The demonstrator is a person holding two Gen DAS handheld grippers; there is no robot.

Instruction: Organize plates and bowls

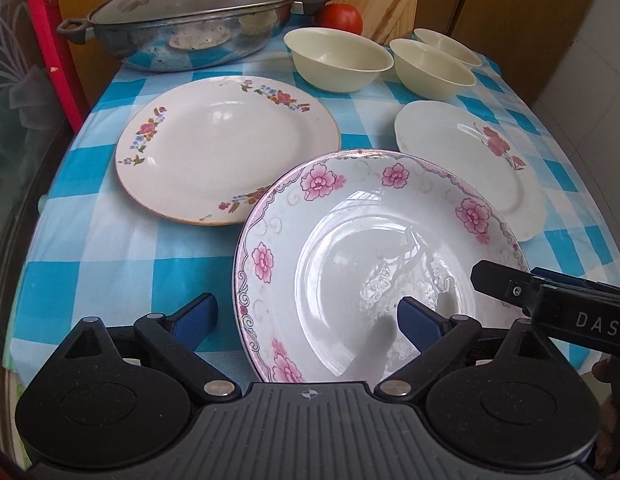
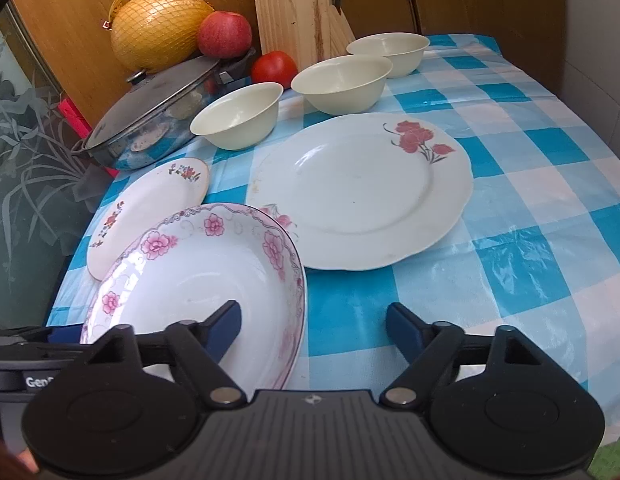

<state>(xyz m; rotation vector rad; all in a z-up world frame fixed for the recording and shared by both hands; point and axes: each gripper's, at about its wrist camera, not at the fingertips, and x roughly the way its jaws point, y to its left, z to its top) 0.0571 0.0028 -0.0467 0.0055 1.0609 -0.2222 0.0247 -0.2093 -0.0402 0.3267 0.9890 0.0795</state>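
Observation:
A deep pink-flowered plate point(image 1: 374, 248) point(image 2: 198, 276) lies nearest on the blue checked tablecloth. My left gripper point(image 1: 306, 320) is open, straddling its left rim, one finger inside the plate. My right gripper point(image 2: 314, 328) is open, straddling its right rim, left finger inside. A gold-rimmed flowered plate point(image 1: 226, 148) point(image 2: 146, 208) lies to the left. A white plate with red flowers point(image 1: 470, 164) point(image 2: 362, 188) lies to the right. Three cream bowls point(image 1: 338, 60) point(image 1: 432, 68) point(image 1: 448, 46) point(image 2: 238, 114) point(image 2: 342, 84) point(image 2: 390, 52) stand behind.
A lidded steel pan point(image 1: 190, 28) point(image 2: 150, 116) stands at the back left. A tomato point(image 2: 275, 68), an apple point(image 2: 224, 34), a netted pomelo point(image 2: 158, 28) and a wooden board point(image 2: 298, 12) are at the back. The table edge drops off on the left.

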